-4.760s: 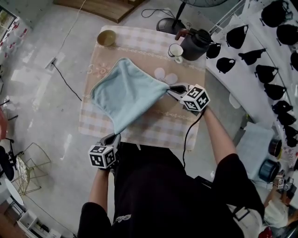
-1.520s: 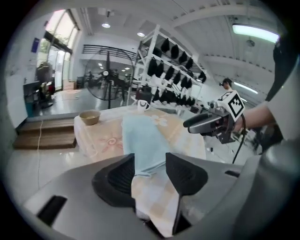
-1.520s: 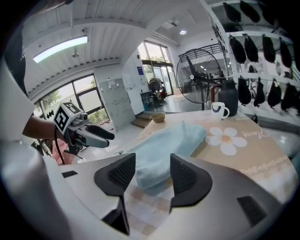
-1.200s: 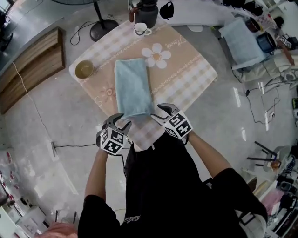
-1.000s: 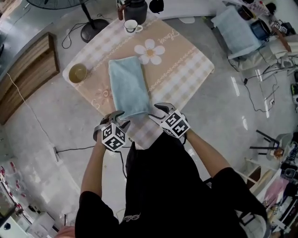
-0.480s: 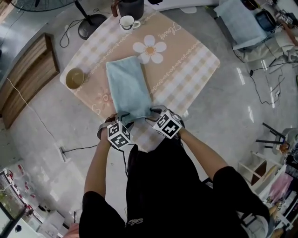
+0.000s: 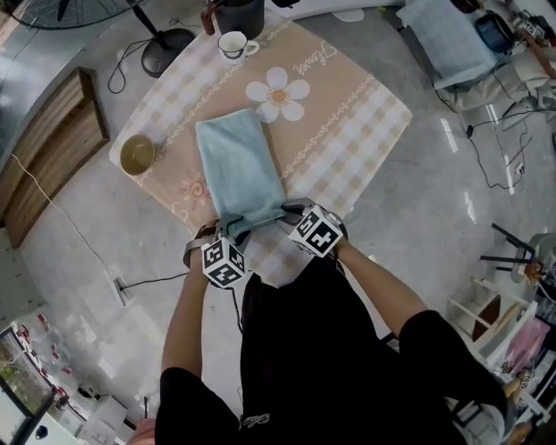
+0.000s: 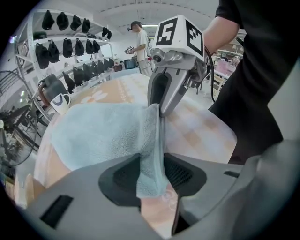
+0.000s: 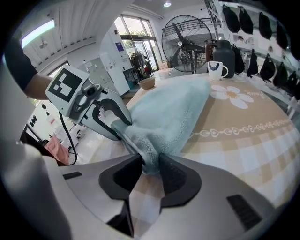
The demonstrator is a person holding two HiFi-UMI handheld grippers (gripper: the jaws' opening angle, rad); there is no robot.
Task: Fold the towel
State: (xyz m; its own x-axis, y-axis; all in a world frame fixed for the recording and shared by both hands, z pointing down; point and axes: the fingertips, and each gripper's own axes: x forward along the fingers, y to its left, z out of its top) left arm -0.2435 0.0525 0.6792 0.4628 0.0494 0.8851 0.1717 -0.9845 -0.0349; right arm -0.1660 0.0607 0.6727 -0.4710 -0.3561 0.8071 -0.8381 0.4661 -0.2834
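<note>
A light blue towel (image 7: 236,165) lies folded into a long strip on the checked table (image 7: 356,113). Both grippers are at its near short end. My left gripper (image 7: 233,229) has the near left corner standing up between its pads (image 8: 152,173); its jaws are closing and the pads touch the cloth. My right gripper (image 7: 283,212) is at the near right corner, its jaws closing, the pads pinching the bunched edge (image 9: 150,171). Between the two grippers the edge rises in a small ridge. Each gripper view also shows the other gripper's fingers (image 8: 161,105) (image 9: 115,123) on the towel.
A wooden bowl (image 7: 137,154) sits at the table's left corner. A white cup (image 7: 233,43) and a dark kettle (image 7: 239,13) stand at the far corner. A fan base (image 7: 169,39) and a cable are on the floor beyond. The table's near edge is just under the grippers.
The towel, earlier spread and held up, now lies as a strip. Over the last second both grippers sank onto its near end and their jaws closed in on the corners.
</note>
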